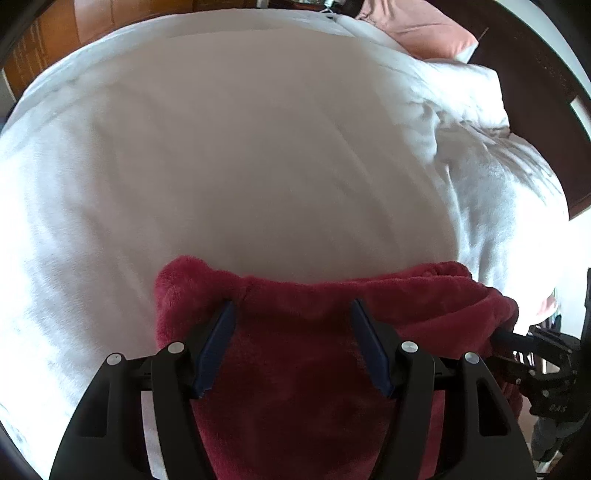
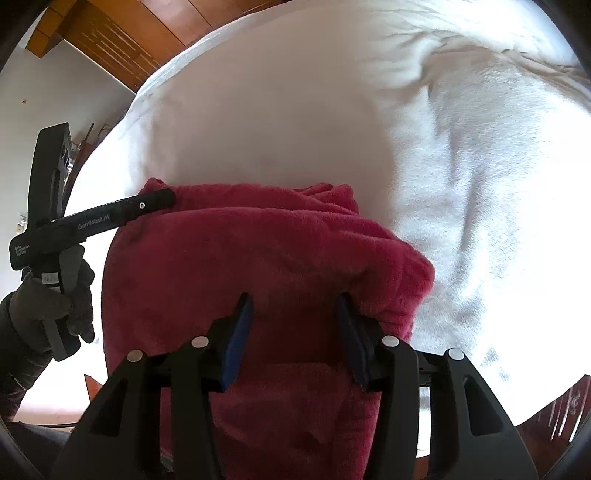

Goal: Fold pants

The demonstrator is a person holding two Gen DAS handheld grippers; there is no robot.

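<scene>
The dark red fleece pants (image 1: 295,350) lie folded in a thick bundle on the white bed cover (image 1: 240,147), near its front edge. My left gripper (image 1: 293,308) is open, its blue-padded fingers spread just above the pants' far fold. The pants also fill the lower middle of the right wrist view (image 2: 258,251). My right gripper (image 2: 295,301) is open over the pants' right part. The left gripper (image 2: 155,201) shows in the right wrist view, its tip resting on the far left corner of the bundle.
A rumpled white duvet (image 1: 491,155) is heaped at the right of the bed. A pink pillow (image 1: 424,29) lies at the far right. Wooden furniture (image 2: 122,40) stands beyond the bed. A gloved hand (image 2: 48,302) holds the left gripper.
</scene>
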